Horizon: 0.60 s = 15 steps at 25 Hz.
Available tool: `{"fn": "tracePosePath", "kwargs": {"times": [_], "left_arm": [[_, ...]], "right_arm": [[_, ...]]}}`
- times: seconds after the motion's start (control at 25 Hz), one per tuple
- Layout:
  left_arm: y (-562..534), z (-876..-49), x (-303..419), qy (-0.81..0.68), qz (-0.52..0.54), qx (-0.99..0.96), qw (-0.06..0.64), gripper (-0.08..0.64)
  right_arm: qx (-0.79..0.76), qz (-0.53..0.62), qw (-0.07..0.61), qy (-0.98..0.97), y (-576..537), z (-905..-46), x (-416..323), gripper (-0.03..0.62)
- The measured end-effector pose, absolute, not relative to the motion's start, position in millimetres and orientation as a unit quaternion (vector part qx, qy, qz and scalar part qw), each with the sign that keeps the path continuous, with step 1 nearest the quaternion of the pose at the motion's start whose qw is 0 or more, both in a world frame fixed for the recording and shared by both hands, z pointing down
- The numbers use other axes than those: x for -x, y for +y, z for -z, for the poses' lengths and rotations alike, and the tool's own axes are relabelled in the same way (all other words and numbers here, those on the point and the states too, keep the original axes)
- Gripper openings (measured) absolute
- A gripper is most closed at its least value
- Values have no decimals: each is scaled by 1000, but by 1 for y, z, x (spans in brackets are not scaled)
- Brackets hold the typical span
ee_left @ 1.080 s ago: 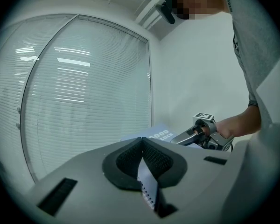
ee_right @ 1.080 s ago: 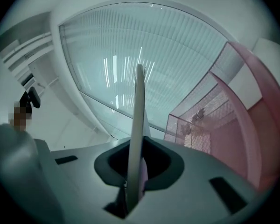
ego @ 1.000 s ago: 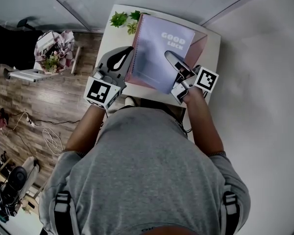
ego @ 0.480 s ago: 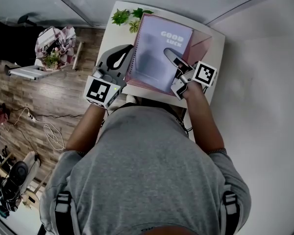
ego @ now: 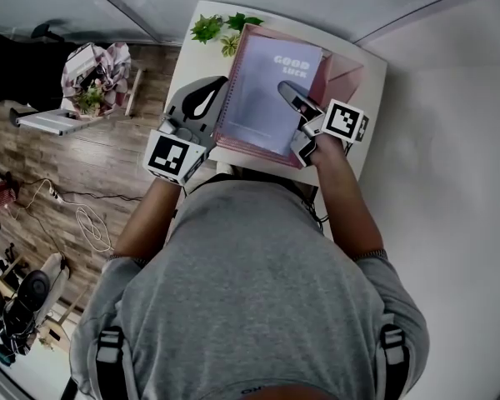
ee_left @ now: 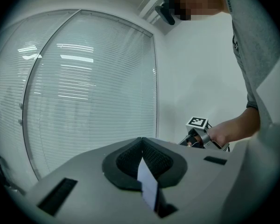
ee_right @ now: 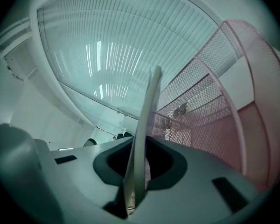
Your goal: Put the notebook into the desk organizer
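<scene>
Head view first: I see the lavender notebook point(ego: 267, 98), spiral on its left edge, "GOOD LUCK" on the cover, lying tilted over the pink mesh desk organizer point(ego: 343, 67) on the white table point(ego: 192, 65). My right gripper point(ego: 290, 95) reaches in from the notebook's near right edge, forearm stretched forward; my left gripper point(ego: 202, 98) sits just beside the spiral side. Left gripper view now: jaws together, aimed up at window blinds, nothing gripped. Right gripper view: narrow jaws pinch the notebook's thin edge point(ee_right: 147, 125), which stands upright between them, pink mesh point(ee_right: 214, 101) close on the right
</scene>
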State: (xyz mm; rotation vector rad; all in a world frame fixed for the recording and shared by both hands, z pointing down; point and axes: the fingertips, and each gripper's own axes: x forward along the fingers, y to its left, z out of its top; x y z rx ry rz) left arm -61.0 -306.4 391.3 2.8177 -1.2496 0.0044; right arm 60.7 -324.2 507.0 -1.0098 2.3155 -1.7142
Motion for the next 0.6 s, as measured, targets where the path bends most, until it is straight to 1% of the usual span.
{"fn": "tracePosePath", "kwargs": {"times": [0.16, 0.24, 0.32, 0.44, 0.48, 0.56, 0.6], "left_arm": [[-309, -392, 60, -413, -4, -910, 44, 20], [-309, -393, 60, -413, -4, -910, 44, 20], [-309, -394, 60, -414, -3, -909, 44, 20], [-309, -394, 62, -416, -2, -908, 46, 20], [-309, -396, 63, -417, -3, -908, 46, 20], [-310, -399, 62, -417, -3, -908, 45, 20], [-310, -399, 62, -417, 0, -908, 44, 20]], "right_arm": [[337, 554, 23, 761, -329, -511, -57, 63], [342, 547, 11, 764, -330, -513, -57, 86], [348, 540, -1, 766, -331, -514, -56, 141], [358, 531, -17, 768, -330, -515, -52, 254], [362, 529, -22, 767, -331, -517, -51, 272], [372, 526, -29, 764, -331, -522, -52, 286], [377, 524, -33, 763, -332, -524, -52, 306]]}}
